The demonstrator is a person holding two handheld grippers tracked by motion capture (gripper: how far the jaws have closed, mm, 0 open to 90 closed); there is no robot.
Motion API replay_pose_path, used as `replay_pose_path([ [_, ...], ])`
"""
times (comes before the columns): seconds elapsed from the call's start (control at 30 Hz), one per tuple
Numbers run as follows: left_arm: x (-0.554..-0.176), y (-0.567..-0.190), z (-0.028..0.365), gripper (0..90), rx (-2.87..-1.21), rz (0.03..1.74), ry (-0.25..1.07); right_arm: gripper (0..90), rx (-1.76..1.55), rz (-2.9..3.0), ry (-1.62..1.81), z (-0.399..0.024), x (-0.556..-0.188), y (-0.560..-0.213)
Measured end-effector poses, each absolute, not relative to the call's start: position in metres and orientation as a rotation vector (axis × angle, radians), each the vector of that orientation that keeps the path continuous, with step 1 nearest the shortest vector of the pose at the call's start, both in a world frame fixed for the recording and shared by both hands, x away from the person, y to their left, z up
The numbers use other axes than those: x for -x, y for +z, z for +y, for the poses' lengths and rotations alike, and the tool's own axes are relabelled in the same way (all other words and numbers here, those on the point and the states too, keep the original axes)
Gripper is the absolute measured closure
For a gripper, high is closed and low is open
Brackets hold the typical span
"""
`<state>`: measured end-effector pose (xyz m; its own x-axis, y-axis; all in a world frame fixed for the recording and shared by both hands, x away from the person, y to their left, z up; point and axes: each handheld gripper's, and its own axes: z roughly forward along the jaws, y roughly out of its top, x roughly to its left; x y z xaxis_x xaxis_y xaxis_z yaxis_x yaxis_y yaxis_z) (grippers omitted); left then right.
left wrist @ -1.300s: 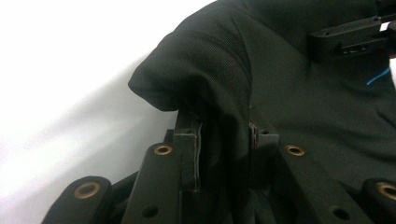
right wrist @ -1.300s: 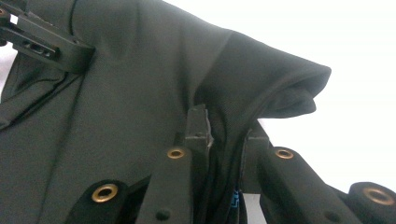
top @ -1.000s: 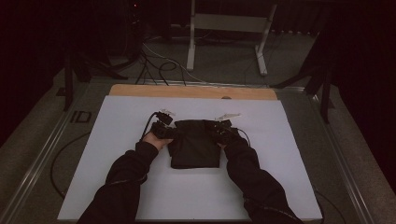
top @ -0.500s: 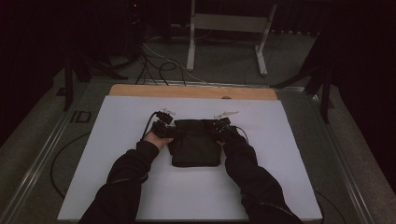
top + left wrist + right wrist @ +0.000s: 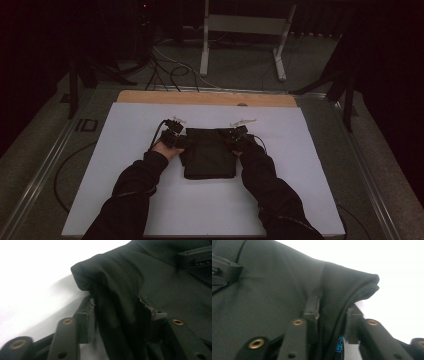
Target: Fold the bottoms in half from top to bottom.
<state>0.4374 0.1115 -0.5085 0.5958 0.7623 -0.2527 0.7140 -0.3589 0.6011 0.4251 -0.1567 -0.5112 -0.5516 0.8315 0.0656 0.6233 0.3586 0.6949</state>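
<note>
A black folded garment (image 5: pixel 210 155) lies flat in the middle of the white table (image 5: pixel 125 130). My left gripper (image 5: pixel 181 141) is at its far left corner and my right gripper (image 5: pixel 235 141) at its far right corner. In the left gripper view a thick fold of the garment (image 5: pixel 115 290) runs between the jaws of my left gripper (image 5: pixel 117 312), which have just been opening; a gap shows beside one jaw. In the right gripper view the garment's folded edge (image 5: pixel 347 287) sits loosely between the jaws of my right gripper (image 5: pixel 332 311), which have also just been opening.
A wooden strip (image 5: pixel 205 97) borders the table's far edge. Behind it stand a metal frame (image 5: pixel 245 30) and tangled cables (image 5: pixel 170 70) on the floor. A cable (image 5: pixel 65 170) loops beside the table's left side. The person's dark sleeves (image 5: pixel 135 190) reach in from the bottom.
</note>
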Motion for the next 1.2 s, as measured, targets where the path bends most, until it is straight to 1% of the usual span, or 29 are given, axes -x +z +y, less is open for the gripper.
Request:
replay_pose_path([
  [0.07,-0.437,-0.508,0.113,46.6,-2.134,1.169,0.097,56.8,-1.300,2.313,0.977,-0.158,-0.425,-0.511],
  [0.27,-0.436,-0.506,0.118,35.7,-2.126,1.189,0.122,39.5,-1.303,2.290,1.005,-0.162,-0.425,-0.507],
  [0.33,-0.435,-0.503,0.119,30.2,-2.120,1.170,0.121,31.7,-1.309,2.289,1.034,-0.164,-0.425,-0.504],
  [0.43,-0.432,-0.498,0.120,21.7,-2.105,1.141,0.117,23.6,-1.323,2.282,1.094,-0.166,-0.425,-0.499],
  [0.47,-0.431,-0.496,0.120,17.0,-2.103,1.120,0.107,20.2,-1.328,2.284,1.105,-0.166,-0.425,-0.498],
  [0.5,-0.429,-0.494,0.120,14.2,-2.094,1.106,0.102,18.7,-1.323,2.299,1.132,-0.166,-0.425,-0.497],
  [0.63,-0.425,-0.489,0.118,10.9,-2.085,1.063,0.100,14.9,-1.302,2.320,1.164,-0.166,-0.423,-0.493],
  [0.83,-0.419,-0.485,0.115,1.8,-2.087,0.989,0.094,10.7,-1.247,2.337,1.159,-0.161,-0.419,-0.489],
  [0.93,-0.417,-0.482,0.112,0.2,-2.097,0.965,0.089,9.9,-1.228,2.344,1.163,-0.159,-0.418,-0.486],
  [1.07,-0.414,-0.477,0.110,0.0,-2.105,0.938,0.060,9.6,-1.202,2.353,1.166,-0.159,-0.416,-0.483],
  [1.2,-0.412,-0.473,0.109,0.0,-2.117,0.924,0.060,9.6,-1.183,2.371,1.183,-0.158,-0.414,-0.479],
])
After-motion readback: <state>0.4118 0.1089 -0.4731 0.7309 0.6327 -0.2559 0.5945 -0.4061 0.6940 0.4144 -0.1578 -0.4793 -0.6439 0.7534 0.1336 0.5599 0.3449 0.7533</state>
